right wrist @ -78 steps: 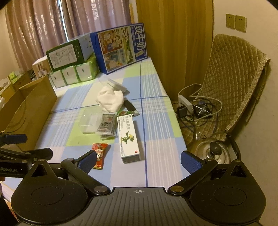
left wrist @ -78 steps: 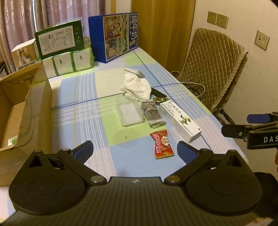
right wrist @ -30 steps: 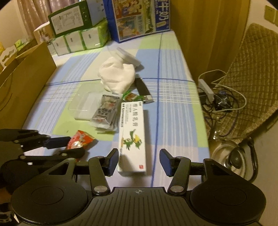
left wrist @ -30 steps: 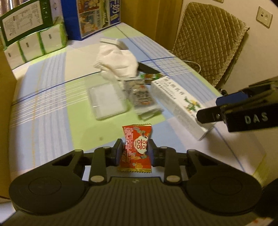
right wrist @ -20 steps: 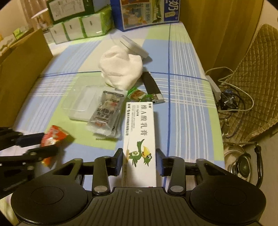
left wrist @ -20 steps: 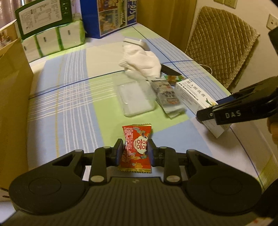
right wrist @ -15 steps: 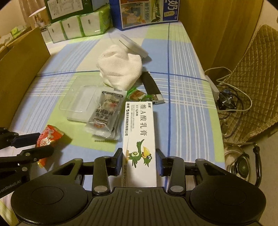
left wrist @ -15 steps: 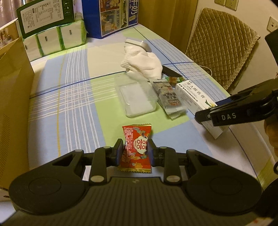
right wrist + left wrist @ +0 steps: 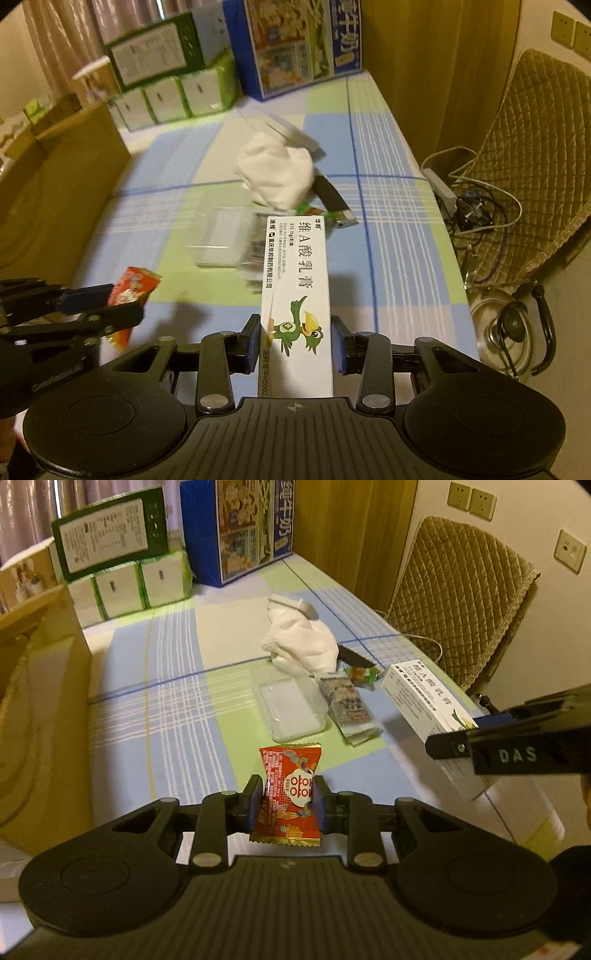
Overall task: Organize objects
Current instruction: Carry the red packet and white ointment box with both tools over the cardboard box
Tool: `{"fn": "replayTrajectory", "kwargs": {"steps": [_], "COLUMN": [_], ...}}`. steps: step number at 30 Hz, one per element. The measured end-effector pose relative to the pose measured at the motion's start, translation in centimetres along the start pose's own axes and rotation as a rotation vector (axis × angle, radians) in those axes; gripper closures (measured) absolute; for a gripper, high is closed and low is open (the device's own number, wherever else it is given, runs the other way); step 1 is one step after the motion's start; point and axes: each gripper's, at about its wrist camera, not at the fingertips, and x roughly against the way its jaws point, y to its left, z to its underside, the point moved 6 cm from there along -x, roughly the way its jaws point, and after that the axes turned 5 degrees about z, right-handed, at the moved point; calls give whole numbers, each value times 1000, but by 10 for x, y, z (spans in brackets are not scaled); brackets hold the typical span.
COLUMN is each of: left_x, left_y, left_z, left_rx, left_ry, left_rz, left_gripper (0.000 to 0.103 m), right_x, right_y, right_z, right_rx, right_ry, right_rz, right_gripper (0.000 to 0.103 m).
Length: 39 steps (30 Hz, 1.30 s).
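Observation:
My left gripper [image 9: 287,800] is shut on a red candy packet [image 9: 290,794], held above the checked tablecloth [image 9: 177,701]. My right gripper [image 9: 295,341] is shut on a long white ointment box [image 9: 297,280] with a green bird print, lifted off the table. That box [image 9: 428,705] and the right gripper's fingers [image 9: 491,738] show at the right of the left wrist view. The left gripper with the candy packet [image 9: 135,286] shows at the left of the right wrist view. A clear plastic tray [image 9: 291,707], a silver sachet [image 9: 349,705], a small green candy [image 9: 360,672] and a white cloth [image 9: 303,646] lie mid-table.
An open cardboard box [image 9: 40,701] stands along the table's left side. Green tissue packs [image 9: 129,579] and a blue milk carton box [image 9: 243,528] line the far end. A dark lighter [image 9: 332,201] lies by the cloth. A quilted chair [image 9: 461,602], cables and a kettle [image 9: 506,336] are at the right.
Both grippers closed on their objects, the left on the candy packet, the right on the ointment box, and have since lifted them off the table. The view has risen and blurred slightly.

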Motion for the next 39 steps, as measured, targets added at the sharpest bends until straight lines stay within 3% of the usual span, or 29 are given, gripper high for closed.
{"fn": "replayTrajectory", "kwargs": {"steps": [9, 18, 31, 39], "left_x": [59, 113, 178, 209], "left_y": [9, 31, 81, 135], "left_z": [2, 5, 3, 2], "left_rx": [0, 12, 41, 90], "left_ry": [-43, -97, -165, -184], "left_rz": [-31, -84, -157, -219], "left_gripper": [79, 79, 79, 79], "right_x": [62, 96, 112, 113], "right_y": [39, 89, 163, 210], "right_z": [6, 4, -16, -34], "right_rx": [7, 65, 162, 206], "right_ry": [-83, -134, -172, -184], "right_rz": [-51, -106, -199, -261], "right_gripper": [68, 68, 68, 68]}}
